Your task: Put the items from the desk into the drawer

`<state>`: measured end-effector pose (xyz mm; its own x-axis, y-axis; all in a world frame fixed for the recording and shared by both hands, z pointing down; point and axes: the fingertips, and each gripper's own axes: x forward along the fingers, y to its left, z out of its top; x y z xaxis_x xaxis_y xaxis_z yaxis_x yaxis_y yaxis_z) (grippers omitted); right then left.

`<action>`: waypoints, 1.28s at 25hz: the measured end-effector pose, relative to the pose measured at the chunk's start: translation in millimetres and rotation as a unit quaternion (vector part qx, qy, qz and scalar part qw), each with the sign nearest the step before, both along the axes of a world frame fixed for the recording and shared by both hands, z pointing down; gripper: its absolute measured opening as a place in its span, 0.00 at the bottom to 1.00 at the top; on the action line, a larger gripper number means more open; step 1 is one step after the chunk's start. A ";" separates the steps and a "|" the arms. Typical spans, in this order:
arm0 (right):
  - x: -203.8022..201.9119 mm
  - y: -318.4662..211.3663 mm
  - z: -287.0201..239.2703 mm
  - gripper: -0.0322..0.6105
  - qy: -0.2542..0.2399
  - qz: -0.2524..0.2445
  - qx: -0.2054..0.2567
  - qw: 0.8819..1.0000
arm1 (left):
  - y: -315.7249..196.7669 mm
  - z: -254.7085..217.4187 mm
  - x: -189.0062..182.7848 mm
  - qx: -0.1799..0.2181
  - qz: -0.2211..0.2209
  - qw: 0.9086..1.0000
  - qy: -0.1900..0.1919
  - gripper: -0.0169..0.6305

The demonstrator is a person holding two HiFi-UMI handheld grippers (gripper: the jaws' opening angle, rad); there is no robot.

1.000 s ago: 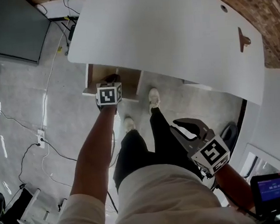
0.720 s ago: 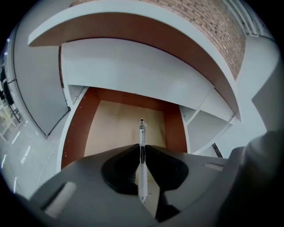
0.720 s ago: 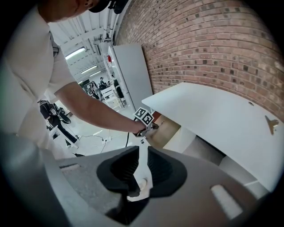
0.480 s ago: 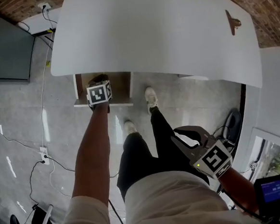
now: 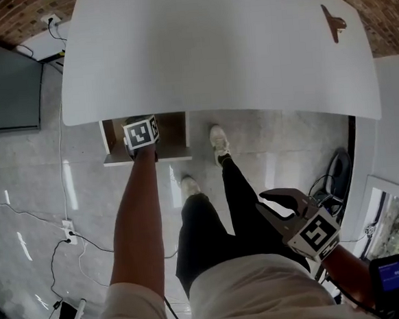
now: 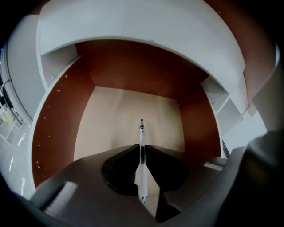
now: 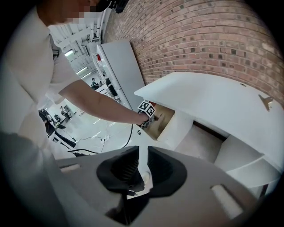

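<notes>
The drawer point(image 5: 172, 131) stands pulled out under the white desk point(image 5: 211, 44), with brown walls and a pale floor point(image 6: 120, 115). My left gripper point(image 5: 140, 134) reaches into it, shut on a slim clear-and-white pen point(image 6: 141, 133) that points toward the drawer's back; the jaws point(image 6: 141, 148) hold it above the bare floor. A small brown plane-shaped item point(image 5: 333, 22) lies on the desk at the far right, also in the right gripper view point(image 7: 266, 101). My right gripper point(image 5: 285, 202) hangs low by my right hip, open a little point(image 7: 141, 162), holding nothing.
A grey cabinet point(image 7: 122, 66) and a brick wall point(image 7: 213, 40) stand behind the desk. Cables point(image 5: 60, 221) trail over the grey floor on the left. My legs and shoes point(image 5: 217, 140) are just right of the drawer. A dark screen point(image 5: 5, 88) sits at far left.
The left gripper has stayed at the drawer with the pen, reaching slightly further in. The right gripper has drifted lower and to the right. The head view has swung toward the desk.
</notes>
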<state>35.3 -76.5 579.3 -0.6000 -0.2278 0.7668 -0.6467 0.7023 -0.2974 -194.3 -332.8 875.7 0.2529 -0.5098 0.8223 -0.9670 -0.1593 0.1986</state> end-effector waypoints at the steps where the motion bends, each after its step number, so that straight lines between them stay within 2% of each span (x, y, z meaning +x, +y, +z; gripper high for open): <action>1: -1.5 1.8 0.5 0.12 0.000 -0.002 -0.002 1.000 | -1.6 1.6 -2.0 -0.004 -0.003 1.000 -0.001 0.10; 7: -2.9 0.5 -0.4 0.12 -0.002 -0.003 -0.004 1.000 | 3.8 10.9 -1.7 -0.035 -0.010 0.999 -0.001 0.10; 9: -1.6 -1.5 -0.9 0.12 -0.003 -0.001 -0.003 1.000 | 6.0 11.6 0.0 -0.041 -0.007 0.999 0.001 0.15; 14: -4.3 -5.5 -1.3 0.12 -0.006 -0.003 -0.002 1.000 | 0.8 2.0 -4.0 -0.016 0.002 1.000 -0.011 0.17; 21: -11.5 -12.1 -2.6 0.12 -0.018 -0.011 0.012 1.000 | 8.8 -13.2 -5.5 -0.013 0.006 1.000 -0.009 0.17; 27: -21.9 -21.4 -24.2 0.12 -0.041 -0.019 0.027 0.999 | 28.1 -48.9 -1.2 -0.015 0.028 0.999 -0.020 0.17; 32: -34.3 -21.3 -39.1 0.12 -0.063 -0.031 0.051 0.996 | 60.1 -79.7 -6.3 -0.006 0.012 1.000 0.013 0.17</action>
